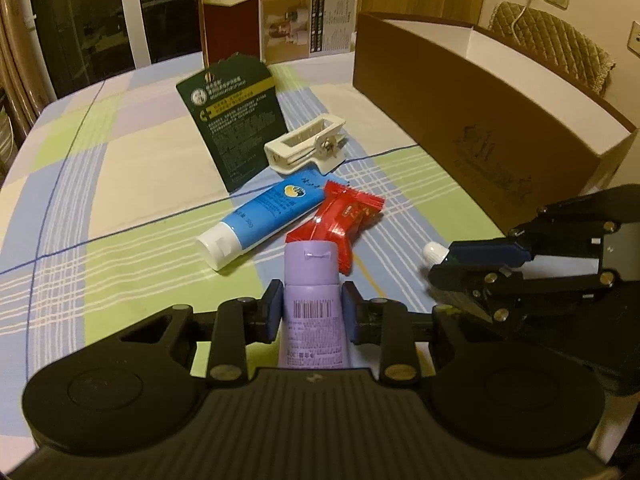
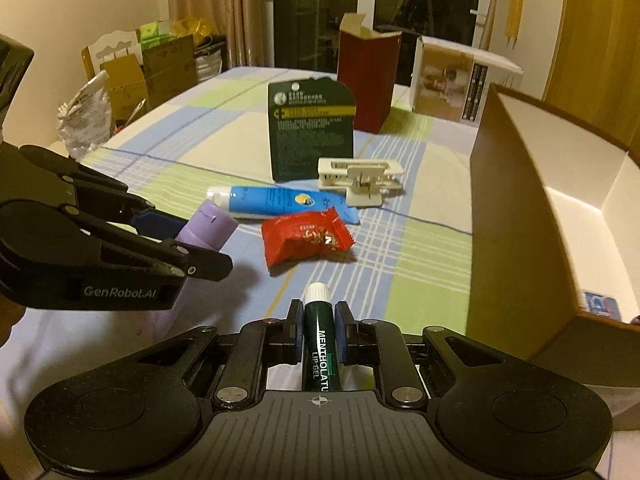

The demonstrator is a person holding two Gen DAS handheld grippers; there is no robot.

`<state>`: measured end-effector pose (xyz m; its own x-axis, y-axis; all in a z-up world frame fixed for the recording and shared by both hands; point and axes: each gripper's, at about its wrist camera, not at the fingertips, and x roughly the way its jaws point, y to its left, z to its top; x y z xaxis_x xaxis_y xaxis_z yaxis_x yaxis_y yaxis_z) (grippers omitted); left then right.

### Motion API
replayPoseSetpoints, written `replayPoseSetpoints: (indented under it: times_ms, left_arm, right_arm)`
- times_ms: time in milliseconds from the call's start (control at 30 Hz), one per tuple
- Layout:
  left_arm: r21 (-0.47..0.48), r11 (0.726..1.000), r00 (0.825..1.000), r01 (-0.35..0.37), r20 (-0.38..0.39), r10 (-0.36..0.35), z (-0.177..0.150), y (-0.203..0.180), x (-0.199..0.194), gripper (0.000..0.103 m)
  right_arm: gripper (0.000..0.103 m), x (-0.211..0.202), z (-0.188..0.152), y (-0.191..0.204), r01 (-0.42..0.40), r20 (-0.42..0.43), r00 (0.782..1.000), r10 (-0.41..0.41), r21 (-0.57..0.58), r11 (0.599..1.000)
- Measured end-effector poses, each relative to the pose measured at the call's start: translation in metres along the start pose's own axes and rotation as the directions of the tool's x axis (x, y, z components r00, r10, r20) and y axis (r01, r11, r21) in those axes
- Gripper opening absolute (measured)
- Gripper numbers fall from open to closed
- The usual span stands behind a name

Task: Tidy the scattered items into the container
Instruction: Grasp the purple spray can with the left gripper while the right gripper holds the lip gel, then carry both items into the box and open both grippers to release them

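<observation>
My left gripper (image 1: 311, 310) is shut on a purple tube (image 1: 313, 312), held just above the tablecloth; it shows too in the right wrist view (image 2: 212, 222). My right gripper (image 2: 318, 330) is shut on a dark green lip gel tube (image 2: 320, 344) with a white cap; it appears at the right in the left wrist view (image 1: 472, 258). On the cloth lie a blue tube (image 1: 260, 216), a red candy packet (image 1: 344, 220), a white clip (image 1: 308, 148) and a dark green card (image 1: 236, 120). The brown open box (image 1: 460, 92) stands to the right (image 2: 516, 216).
A dark red carton (image 2: 368, 76) and a printed white carton (image 2: 452, 84) stand at the table's far side. Cardboard boxes (image 2: 140, 72) and a plastic bag (image 2: 84, 116) sit beyond the left edge. A small item (image 2: 602, 304) lies inside the brown box.
</observation>
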<state>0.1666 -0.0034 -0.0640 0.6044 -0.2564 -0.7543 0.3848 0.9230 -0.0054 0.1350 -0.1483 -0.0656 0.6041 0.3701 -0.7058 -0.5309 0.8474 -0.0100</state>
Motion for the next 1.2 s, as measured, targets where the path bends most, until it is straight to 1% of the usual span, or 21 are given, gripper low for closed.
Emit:
replayPoseSetpoints:
  times_ms: [300, 533, 700, 967, 1067, 1200]
  left_arm:
    - [0.03, 1.0, 0.999, -0.007, 0.032, 0.006, 0.003, -0.014, -0.029, 0.026]
    - [0.027, 0.999, 0.999, -0.019, 0.037, 0.018, 0.0, -0.018, -0.043, 0.026]
    - [0.033, 0.999, 0.999, -0.017, 0.051, 0.016, 0.005, -0.021, -0.051, 0.026]
    - [0.06, 0.998, 0.997, -0.004, 0.082, -0.001, 0.027, -0.032, -0.067, 0.026]
    - [0.08, 0.997, 0.994, 0.005, 0.104, -0.014, 0.04, -0.041, -0.075, 0.026]
    - [0.119, 0.993, 0.989, 0.023, 0.14, -0.04, 0.062, -0.059, -0.084, 0.026]
  right_arm:
    - [0.018, -0.033, -0.001, 0.001, 0.015, 0.031, 0.999, -0.016, 0.01, 1.0]
    - [0.018, -0.046, -0.002, 0.003, 0.019, 0.05, 0.999, -0.019, 0.014, 1.0]
    - [0.018, -0.056, 0.003, 0.003, 0.023, 0.076, 0.997, -0.024, 0.014, 1.0]
    - [0.018, -0.084, 0.017, -0.011, 0.054, 0.145, 0.988, -0.059, 0.034, 0.998]
    - [0.018, -0.099, 0.024, -0.023, 0.079, 0.18, 0.98, -0.086, 0.045, 0.996]
    - [0.018, -0.12, 0.036, -0.046, 0.121, 0.23, 0.964, -0.133, 0.068, 0.99]
